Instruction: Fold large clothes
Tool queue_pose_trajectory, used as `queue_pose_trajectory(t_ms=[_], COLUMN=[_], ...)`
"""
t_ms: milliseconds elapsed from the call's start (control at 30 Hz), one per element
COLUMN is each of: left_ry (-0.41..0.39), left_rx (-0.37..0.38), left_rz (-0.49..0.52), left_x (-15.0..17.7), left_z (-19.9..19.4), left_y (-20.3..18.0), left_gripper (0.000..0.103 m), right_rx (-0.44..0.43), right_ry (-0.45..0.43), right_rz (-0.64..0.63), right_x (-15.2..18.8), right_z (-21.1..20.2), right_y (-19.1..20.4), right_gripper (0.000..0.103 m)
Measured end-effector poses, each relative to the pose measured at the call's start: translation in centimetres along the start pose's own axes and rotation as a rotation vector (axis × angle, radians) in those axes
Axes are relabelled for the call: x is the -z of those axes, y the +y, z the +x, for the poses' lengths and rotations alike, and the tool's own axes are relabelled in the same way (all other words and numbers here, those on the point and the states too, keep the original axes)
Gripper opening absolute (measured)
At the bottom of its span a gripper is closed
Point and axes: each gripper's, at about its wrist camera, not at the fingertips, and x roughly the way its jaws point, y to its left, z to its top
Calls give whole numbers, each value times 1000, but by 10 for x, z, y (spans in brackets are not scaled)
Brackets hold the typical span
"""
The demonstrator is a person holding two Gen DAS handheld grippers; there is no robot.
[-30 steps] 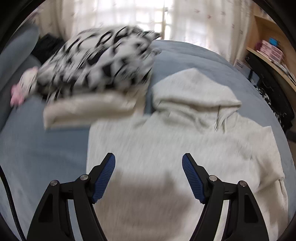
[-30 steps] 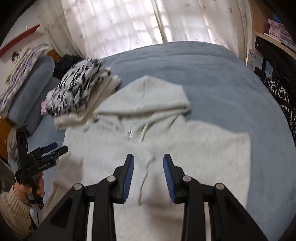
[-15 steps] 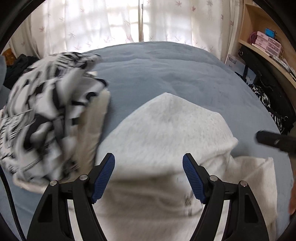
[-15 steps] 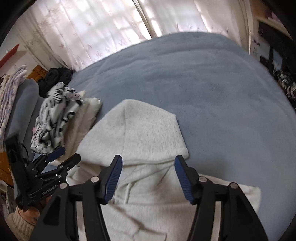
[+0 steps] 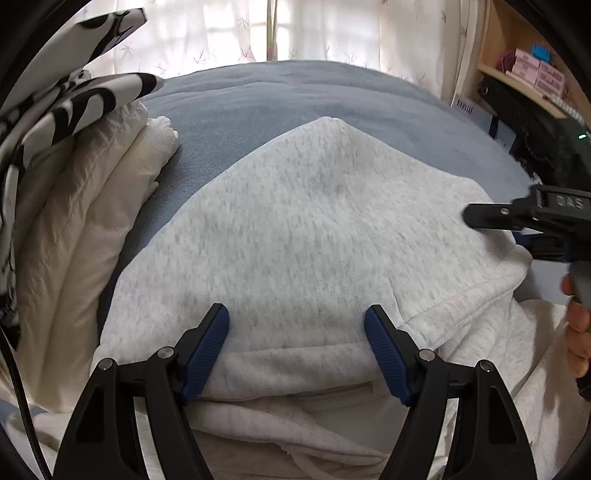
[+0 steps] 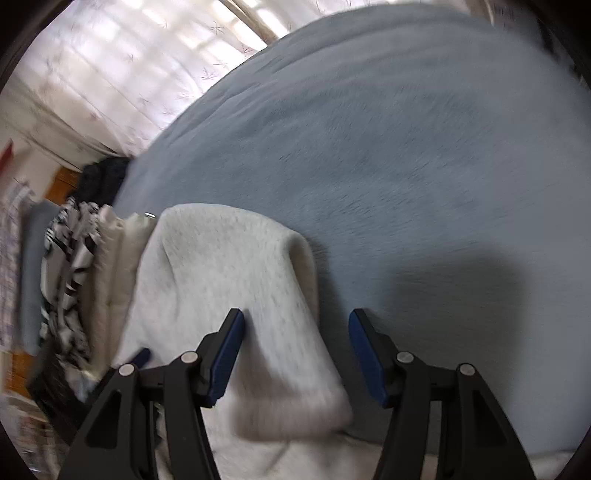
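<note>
Both grippers gape over the hoodie [image 5: 295, 229], its body cut off below.

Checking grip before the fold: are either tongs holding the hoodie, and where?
Neither. Both left tongs and right tongs are open around the hood.

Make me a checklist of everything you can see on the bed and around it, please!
Surface: blue blanket covers the bed.
Job's things: grey hoodie lies flat, hood pointing toward the window.
Clutter: folded cream garment under a black-and-white patterned one, beside the hoodie.
Grippers: left tongs open over the hood base; right tongs open at the hood's edge.
Cables: black cable at the left edge.
Surroundings: curtained window, wooden shelf.
</note>
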Motion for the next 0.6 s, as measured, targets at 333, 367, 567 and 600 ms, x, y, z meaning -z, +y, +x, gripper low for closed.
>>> queue_pose_trajectory(t_ms=[333, 367, 567, 600], left_ry=[-48, -47, -52, -52], left_rx=[23, 21, 8, 14], left_rz=[-8, -6, 10, 11], left_x=[6, 6, 4, 4], left_z=[8, 8, -6, -10], left_y=[3, 1, -2, -4], left_gripper=[75, 75, 74, 74], right_rx=[-75, -70, -95, -104], right_ry=[-12, -19, -103, -119], right_rz=[-77, -98, -302, -342], right_x=[-10, -13, 2, 7], right_z=[24, 24, -13, -21], right_y=[26, 33, 69, 75], right_gripper=[41, 30, 14, 14])
